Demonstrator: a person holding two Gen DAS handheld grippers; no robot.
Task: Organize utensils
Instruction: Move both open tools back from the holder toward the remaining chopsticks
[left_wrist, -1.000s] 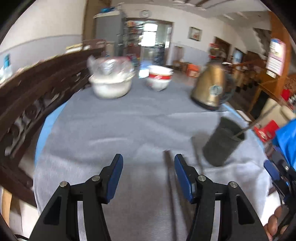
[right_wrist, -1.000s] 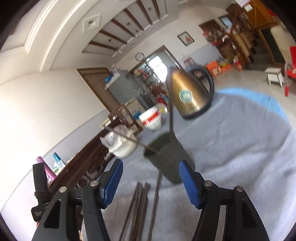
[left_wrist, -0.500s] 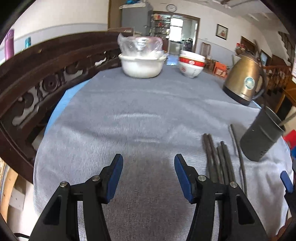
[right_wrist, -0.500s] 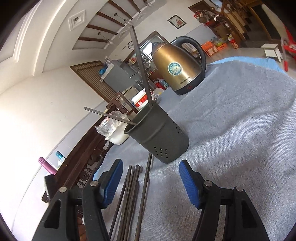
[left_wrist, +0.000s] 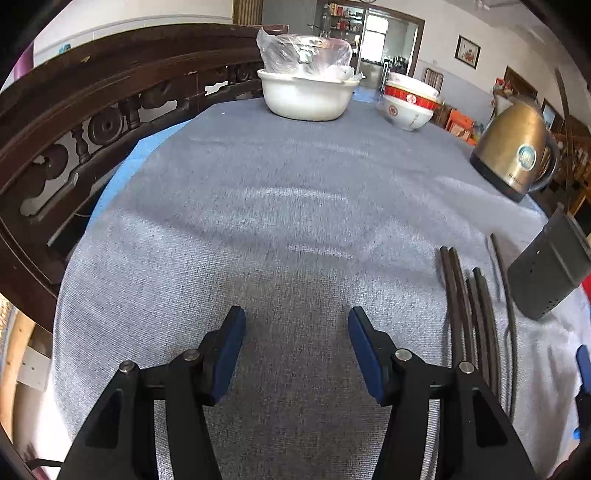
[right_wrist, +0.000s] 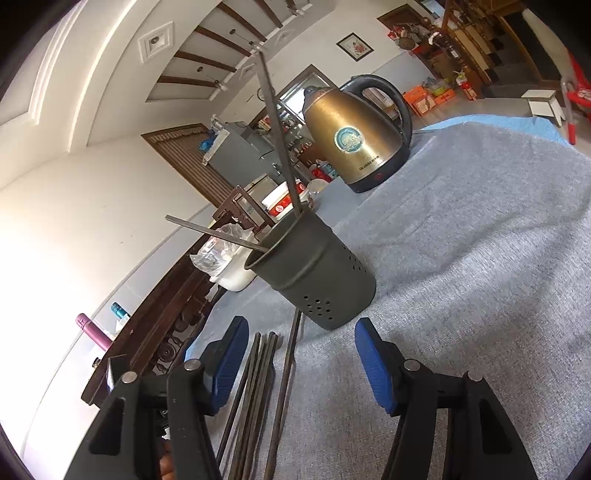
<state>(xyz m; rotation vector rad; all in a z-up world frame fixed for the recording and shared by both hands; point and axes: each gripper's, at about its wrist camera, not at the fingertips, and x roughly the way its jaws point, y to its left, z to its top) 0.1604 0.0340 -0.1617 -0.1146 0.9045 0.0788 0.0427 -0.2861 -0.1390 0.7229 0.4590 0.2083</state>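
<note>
Several dark chopsticks (left_wrist: 465, 302) lie side by side on the grey cloth, to the right of my left gripper (left_wrist: 295, 325), which hangs open over bare cloth with nothing between its fingers. A dark perforated holder (left_wrist: 546, 280) stands just beyond them. In the right wrist view the holder (right_wrist: 317, 273) stands close ahead with two chopsticks (right_wrist: 277, 136) leaning in it. My right gripper (right_wrist: 299, 336) is closing; the loose chopsticks (right_wrist: 284, 373) run along the cloth between its fingers, nearer the left one, and no pad presses on them.
A gold electric kettle (left_wrist: 513, 155) stands behind the holder. A white basin with a plastic bag (left_wrist: 306, 92) and stacked red-and-white bowls (left_wrist: 408, 107) sit at the table's far edge. A carved dark wooden rail (left_wrist: 92, 122) runs along the left side.
My left gripper has dropped and tipped toward the cloth, bringing the chopsticks into view at its right. The right gripper came down closer to the holder, then held still, its fingers slightly narrower.
</note>
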